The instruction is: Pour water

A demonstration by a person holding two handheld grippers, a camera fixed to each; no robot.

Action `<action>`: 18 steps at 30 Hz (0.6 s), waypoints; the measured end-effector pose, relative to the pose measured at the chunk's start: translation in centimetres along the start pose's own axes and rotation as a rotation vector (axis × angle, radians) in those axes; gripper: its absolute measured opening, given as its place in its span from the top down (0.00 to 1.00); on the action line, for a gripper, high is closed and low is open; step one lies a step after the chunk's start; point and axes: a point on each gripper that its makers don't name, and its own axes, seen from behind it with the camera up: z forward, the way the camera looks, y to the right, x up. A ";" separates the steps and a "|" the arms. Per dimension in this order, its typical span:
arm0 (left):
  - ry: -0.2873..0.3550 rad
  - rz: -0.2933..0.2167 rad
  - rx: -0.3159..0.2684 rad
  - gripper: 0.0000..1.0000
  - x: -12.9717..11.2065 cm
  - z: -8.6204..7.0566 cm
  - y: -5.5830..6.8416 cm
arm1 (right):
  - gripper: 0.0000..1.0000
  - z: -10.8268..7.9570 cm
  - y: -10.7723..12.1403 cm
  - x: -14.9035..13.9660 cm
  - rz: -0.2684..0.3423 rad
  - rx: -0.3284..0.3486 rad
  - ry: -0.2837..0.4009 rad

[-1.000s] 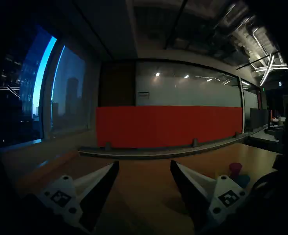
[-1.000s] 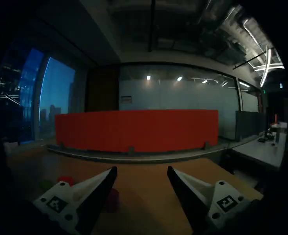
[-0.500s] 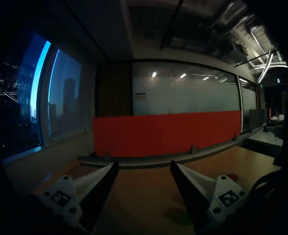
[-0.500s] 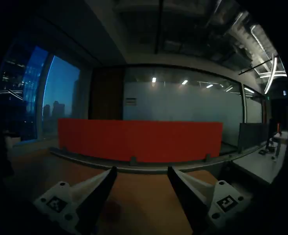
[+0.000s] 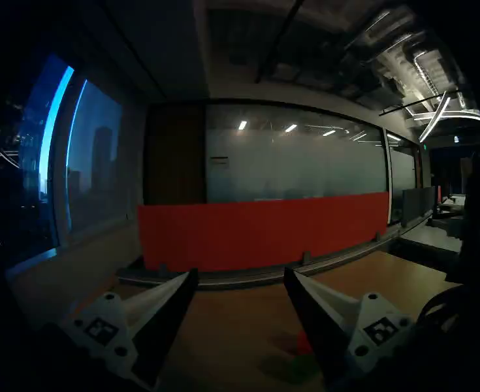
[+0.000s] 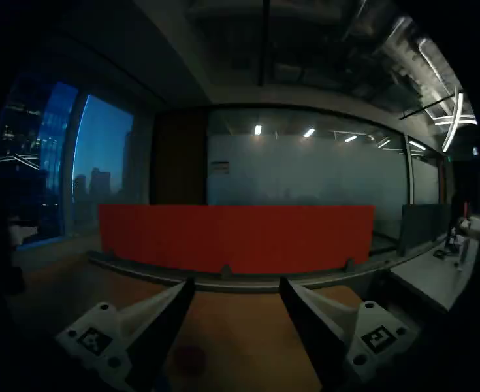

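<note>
In the left gripper view my left gripper (image 5: 240,274) is open above a wooden table (image 5: 240,326), with nothing between its fingers. A small red object (image 5: 302,342) and a green one (image 5: 290,367) sit low on the table by the right finger; the light is too dim to tell their shape. In the right gripper view my right gripper (image 6: 236,282) is also open and holds nothing. A dark red round thing (image 6: 189,358) lies on the table (image 6: 240,326) low between its fingers.
A red divider panel (image 5: 266,232) on a grey rail runs along the table's far edge. Windows (image 5: 76,176) with a night skyline are at the left, and a frosted glass wall (image 6: 305,183) stands behind. Another desk (image 6: 429,274) stands at the right.
Both views have tipped upward, so the table has sunk lower. The magenta and blue things at the left view's right have gone. The right view's red and green things at left have gone.
</note>
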 end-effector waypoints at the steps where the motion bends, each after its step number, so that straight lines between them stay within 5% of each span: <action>1: -0.002 0.002 -0.014 0.03 -0.1 0.0 0.3 | 0.01 0.0 -0.3 0.0 0.000 0.018 0.001; 18: -0.004 -0.013 -0.263 0.03 0.6 0.1 5.7 | 0.01 -1.5 -5.4 1.5 0.069 0.325 -0.008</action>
